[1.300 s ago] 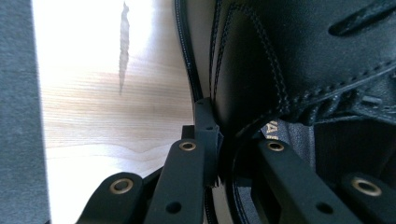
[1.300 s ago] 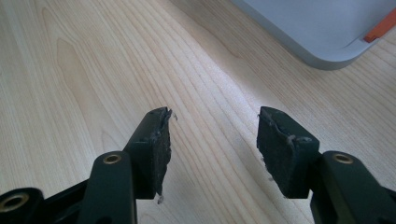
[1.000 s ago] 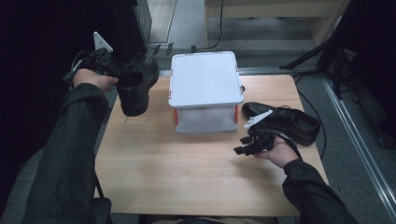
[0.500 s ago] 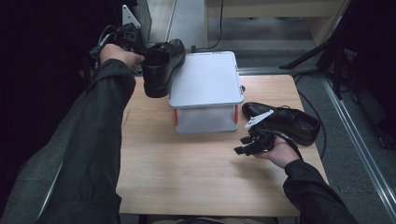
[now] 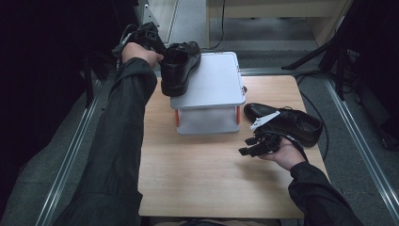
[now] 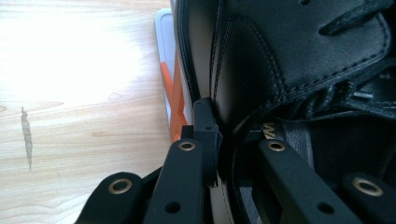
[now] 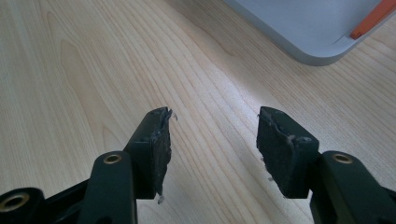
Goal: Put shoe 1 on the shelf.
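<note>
My left gripper [image 5: 157, 44] is shut on the collar of a black leather shoe [image 5: 179, 66], one jaw outside the shoe's wall and one inside, as the left gripper view shows with the shoe [image 6: 299, 60] close up. The shoe hangs over the left edge of the white lidded box [image 5: 211, 84]. A second black shoe [image 5: 287, 123] lies on the wooden table [image 5: 211, 179] to the right of the box. My right gripper [image 5: 249, 147] rests low over the table just in front of that shoe. Its jaws stand open with nothing between the pads [image 7: 156, 144].
The white box has orange latches [image 5: 177, 117] on its front and a corner [image 7: 322, 37] shows in the right gripper view. Metal rails [image 5: 70, 155] run along both sides of the table. Cables [image 5: 310, 75] lie on the floor at the back right.
My left hand has carried the black shoe from the table's left side rightward and back, up to the box's lid edge. The right gripper has stayed put.
</note>
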Demonstrator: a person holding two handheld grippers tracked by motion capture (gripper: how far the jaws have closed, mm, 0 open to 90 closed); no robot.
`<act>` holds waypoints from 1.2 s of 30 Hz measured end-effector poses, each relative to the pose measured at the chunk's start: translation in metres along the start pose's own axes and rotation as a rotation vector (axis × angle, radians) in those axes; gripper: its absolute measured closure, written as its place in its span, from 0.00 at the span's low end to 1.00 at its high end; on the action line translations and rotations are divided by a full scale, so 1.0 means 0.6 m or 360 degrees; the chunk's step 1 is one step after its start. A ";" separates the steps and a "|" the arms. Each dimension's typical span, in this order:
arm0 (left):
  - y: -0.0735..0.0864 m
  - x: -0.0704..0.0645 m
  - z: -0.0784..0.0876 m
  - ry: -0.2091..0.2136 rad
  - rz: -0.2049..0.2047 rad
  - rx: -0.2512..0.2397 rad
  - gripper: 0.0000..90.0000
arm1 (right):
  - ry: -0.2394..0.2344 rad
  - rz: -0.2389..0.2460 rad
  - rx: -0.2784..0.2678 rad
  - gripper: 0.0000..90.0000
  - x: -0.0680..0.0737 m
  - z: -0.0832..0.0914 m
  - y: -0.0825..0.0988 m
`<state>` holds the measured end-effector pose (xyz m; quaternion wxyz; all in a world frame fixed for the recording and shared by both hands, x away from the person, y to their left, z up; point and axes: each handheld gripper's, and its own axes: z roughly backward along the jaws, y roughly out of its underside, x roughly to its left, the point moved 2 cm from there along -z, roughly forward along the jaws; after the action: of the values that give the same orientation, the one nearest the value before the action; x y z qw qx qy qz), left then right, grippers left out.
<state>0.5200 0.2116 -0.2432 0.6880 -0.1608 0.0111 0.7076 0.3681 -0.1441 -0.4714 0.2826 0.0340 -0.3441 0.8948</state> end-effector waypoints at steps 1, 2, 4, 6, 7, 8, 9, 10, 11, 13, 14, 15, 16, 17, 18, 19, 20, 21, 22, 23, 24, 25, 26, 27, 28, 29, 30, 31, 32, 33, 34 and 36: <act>0.000 -0.002 -0.001 -0.0003 -0.0001 -0.0005 0.94 | 0.0000 0.0001 0.0000 0.50 0.000 0.000 0.000; 0.001 -0.003 -0.003 -0.0009 -0.0010 0.0002 0.94 | -0.0001 0.0002 0.0002 0.50 0.001 0.000 0.000; 0.003 -0.008 -0.009 -0.0010 -0.0005 0.0004 0.94 | -0.0002 0.0004 0.0002 0.50 0.001 0.000 0.000; 0.005 -0.013 -0.015 -0.0007 -0.0010 0.0017 0.93 | -0.0003 0.0011 0.0007 0.50 0.001 -0.002 -0.001; 0.005 -0.015 -0.017 0.0000 -0.0004 0.0012 0.93 | -0.0004 0.0013 0.0007 0.50 0.001 -0.002 -0.002; 0.006 -0.015 -0.018 0.0008 -0.0010 0.0010 0.93 | -0.0005 0.0011 0.0008 0.50 0.001 -0.003 -0.002; 0.006 -0.015 -0.020 0.0013 -0.0012 0.0015 0.93 | -0.0004 0.0012 0.0008 0.50 0.002 -0.003 -0.002; 0.007 -0.016 -0.022 0.0027 -0.0005 0.0033 0.93 | -0.0006 0.0011 0.0009 0.50 0.002 -0.003 -0.003; 0.008 -0.017 -0.023 0.0030 -0.0005 0.0033 0.92 | -0.0005 0.0011 0.0010 0.50 0.002 -0.003 -0.003; 0.009 -0.020 -0.024 0.0037 0.0002 0.0040 0.92 | -0.0007 0.0009 0.0012 0.50 0.001 -0.004 -0.003; 0.009 -0.021 -0.024 0.0049 0.0009 0.0051 0.91 | -0.0005 0.0008 0.0012 0.50 0.001 -0.004 -0.003; 0.010 -0.022 -0.024 0.0060 0.0013 0.0054 0.90 | -0.0007 0.0007 0.0011 0.51 0.001 -0.004 -0.003; 0.012 -0.024 -0.026 0.0078 0.0028 0.0064 0.90 | -0.0005 0.0008 0.0011 0.51 0.001 -0.004 -0.003; 0.012 -0.024 -0.026 0.0078 0.0028 0.0064 0.89 | -0.0006 0.0011 0.0011 0.51 0.001 -0.004 -0.003; 0.015 -0.026 -0.028 0.0077 0.0024 0.0066 0.89 | -0.0006 0.0013 0.0013 0.51 0.001 -0.004 -0.003; 0.015 -0.026 -0.028 0.0077 0.0024 0.0066 0.89 | -0.0006 0.0013 0.0013 0.51 0.001 -0.004 -0.003; 0.016 -0.027 -0.029 0.0080 0.0020 0.0068 0.89 | -0.0007 0.0014 0.0016 0.51 0.002 -0.004 -0.003; 0.017 -0.027 -0.029 0.0083 0.0018 0.0072 0.89 | -0.0005 0.0015 0.0017 0.51 0.002 -0.004 -0.003; 0.019 -0.027 -0.031 0.0090 0.0022 0.0074 0.88 | -0.0004 0.0016 0.0017 0.51 0.002 -0.005 -0.003; 0.020 -0.026 -0.032 0.0094 0.0024 0.0075 0.88 | -0.0003 0.0016 0.0018 0.50 0.002 -0.005 -0.003; 0.022 -0.026 -0.033 0.0099 0.0027 0.0078 0.87 | -0.0004 0.0016 0.0019 0.51 0.002 -0.005 -0.003; 0.023 -0.026 -0.035 0.0103 0.0027 0.0085 0.87 | -0.0004 0.0016 0.0019 0.51 0.002 -0.005 -0.003; 0.024 -0.026 -0.037 0.0115 0.0035 0.0094 0.87 | -0.0005 0.0019 0.0021 0.51 0.002 -0.006 -0.003; 0.026 -0.026 -0.038 0.0122 0.0034 0.0100 0.87 | -0.0005 0.0019 0.0021 0.51 0.002 -0.006 -0.003; 0.027 -0.026 -0.040 0.0123 0.0039 0.0101 0.86 | -0.0005 0.0019 0.0022 0.51 0.002 -0.006 -0.003; 0.028 -0.026 -0.040 0.0127 0.0047 0.0102 0.86 | -0.0004 0.0020 0.0024 0.51 0.002 -0.006 -0.003; 0.028 -0.026 -0.040 0.0125 0.0045 0.0101 0.86 | -0.0004 0.0021 0.0024 0.51 0.003 -0.007 -0.003; 0.029 -0.027 -0.040 0.0128 0.0044 0.0105 0.86 | -0.0004 0.0021 0.0024 0.51 0.003 -0.007 -0.003; 0.029 -0.028 -0.040 0.0140 0.0043 0.0108 0.86 | -0.0004 0.0021 0.0026 0.51 0.003 -0.007 -0.003; 0.029 -0.028 -0.040 0.0154 0.0051 0.0114 0.86 | -0.0004 0.0021 0.0026 0.51 0.003 -0.007 -0.003; 0.030 -0.029 -0.039 0.0162 0.0051 0.0119 0.86 | -0.0003 0.0022 0.0026 0.51 0.003 -0.007 -0.003; 0.030 -0.033 -0.040 0.0170 0.0051 0.0129 0.85 | -0.0004 0.0021 0.0025 0.51 0.003 -0.007 -0.003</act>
<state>0.5076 0.1859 -0.2647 0.6810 -0.1702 0.0791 0.7079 0.3685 -0.1395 -0.4730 0.2759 0.0350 -0.3375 0.8993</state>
